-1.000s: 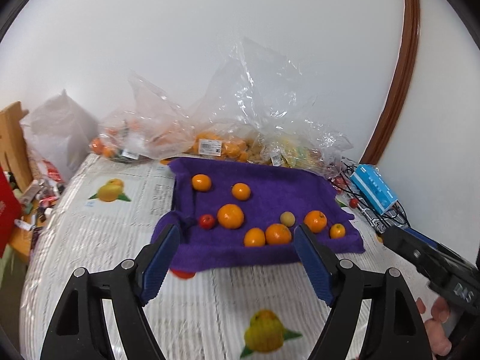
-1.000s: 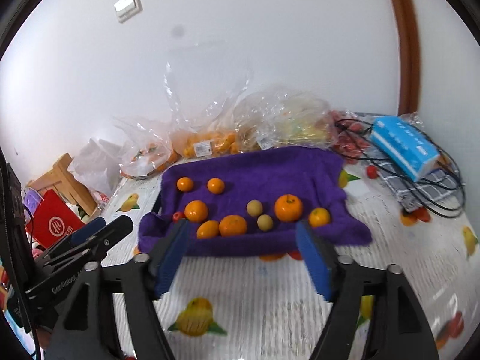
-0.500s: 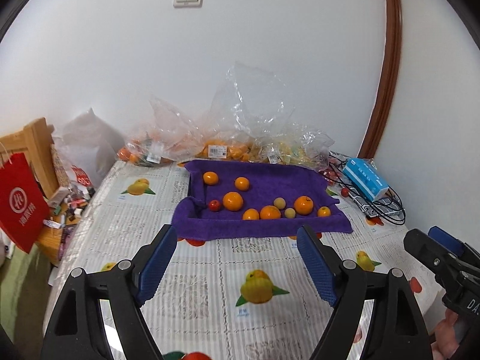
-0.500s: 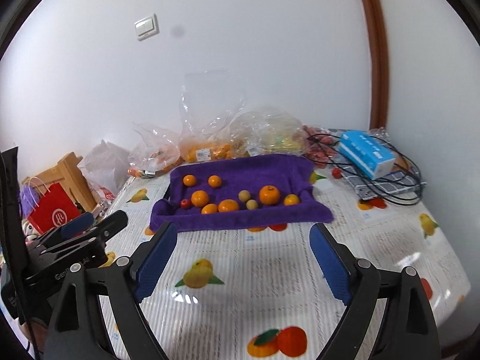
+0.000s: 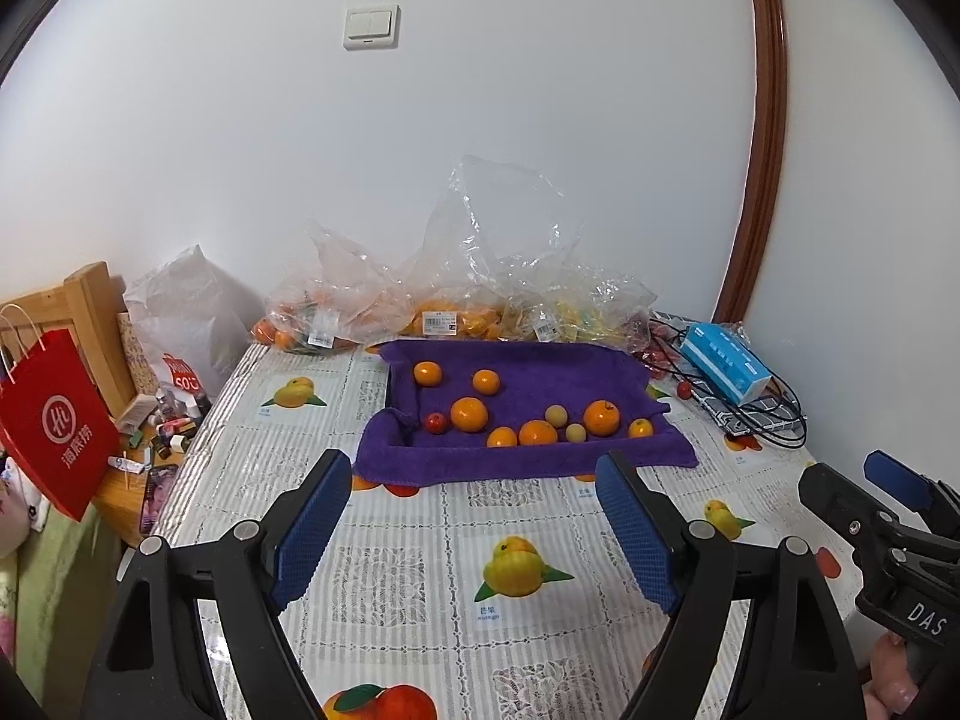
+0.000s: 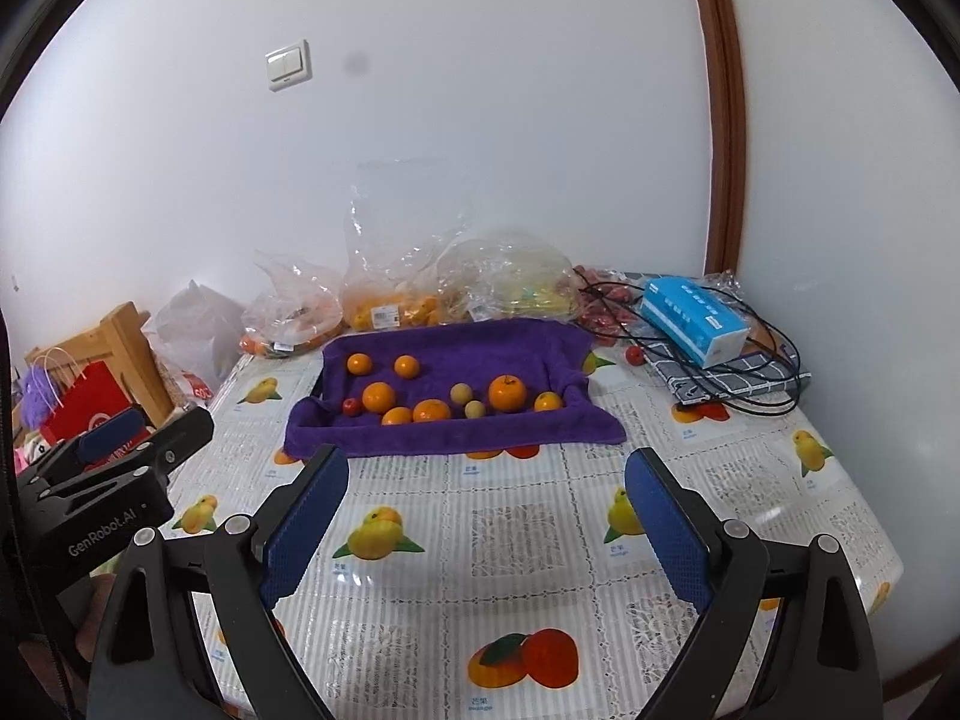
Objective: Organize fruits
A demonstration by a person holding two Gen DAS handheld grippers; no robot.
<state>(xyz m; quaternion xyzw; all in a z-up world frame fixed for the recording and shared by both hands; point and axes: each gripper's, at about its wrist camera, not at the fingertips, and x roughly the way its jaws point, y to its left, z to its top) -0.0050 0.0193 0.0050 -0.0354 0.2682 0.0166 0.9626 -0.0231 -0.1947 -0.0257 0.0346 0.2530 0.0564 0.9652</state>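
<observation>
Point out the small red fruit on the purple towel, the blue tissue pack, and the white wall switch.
small red fruit (image 5: 436, 422), left wrist view, centre of its skin.
blue tissue pack (image 6: 690, 315), right wrist view, top face.
white wall switch (image 5: 371, 27), left wrist view, middle of the plate.

This looks like a room in a home. The surface (image 6: 540, 516) has a plastic cover with fruit pictures on it. At the far side, by the white wall, lie clear shopping bags (image 5: 456, 306) full of fruit. A light switch (image 5: 371, 27) is on the wall. A red paper bag (image 5: 51, 420) hangs on a wooden chair (image 5: 96, 324) at the left. A blue tissue pack (image 6: 693, 318) sits at the far right.
</observation>
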